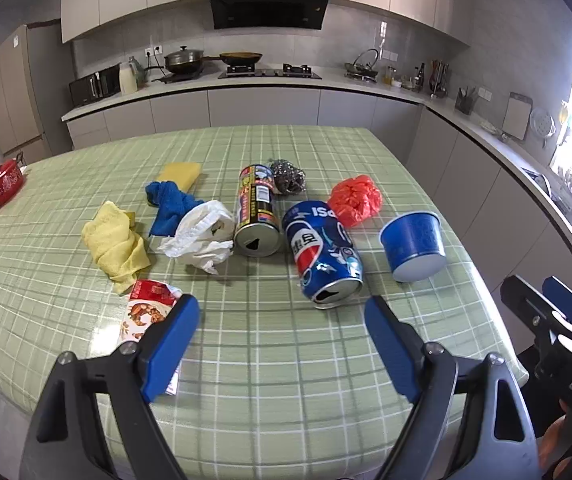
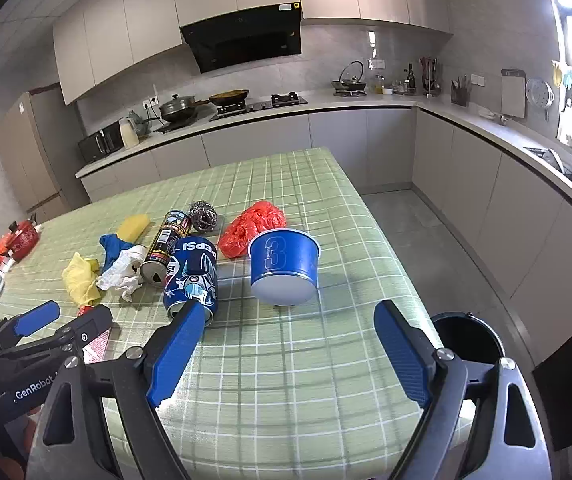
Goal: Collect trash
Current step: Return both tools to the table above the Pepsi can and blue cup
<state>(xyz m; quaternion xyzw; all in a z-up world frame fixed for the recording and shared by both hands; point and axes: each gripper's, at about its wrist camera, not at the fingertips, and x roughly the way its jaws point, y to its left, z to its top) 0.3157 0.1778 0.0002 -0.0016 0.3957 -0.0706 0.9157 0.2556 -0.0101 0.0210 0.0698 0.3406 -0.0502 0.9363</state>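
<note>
Trash lies scattered mid-table on a green checked tablecloth (image 1: 286, 360). A blue Pepsi can (image 1: 323, 255) lies on its side, mouth toward the near edge, dented; just beside it on the left lies a black-and-yellow can (image 1: 255, 210), also on its side. A blue paper cup (image 1: 413, 245) stands upside down to the right, apart from the cans. A crumpled red plastic bag (image 1: 355, 199) sits behind cup and Pepsi can, a steel scouring ball (image 1: 287, 176) behind the cans. Left of the cans: crumpled white paper (image 1: 200, 236), a blue cloth (image 1: 168, 208), a yellow cloth (image 1: 116, 246), a yellow sponge (image 1: 180, 174). A snack wrapper (image 1: 146, 312) lies near the front edge, partly hidden by the left gripper (image 1: 282, 344).

Both tongs hover over the near edge — left gripper and right gripper (image 2: 286, 354) wide open, nothing between the pads. A black bin (image 2: 469, 340) stands off the table's right corner.
</note>
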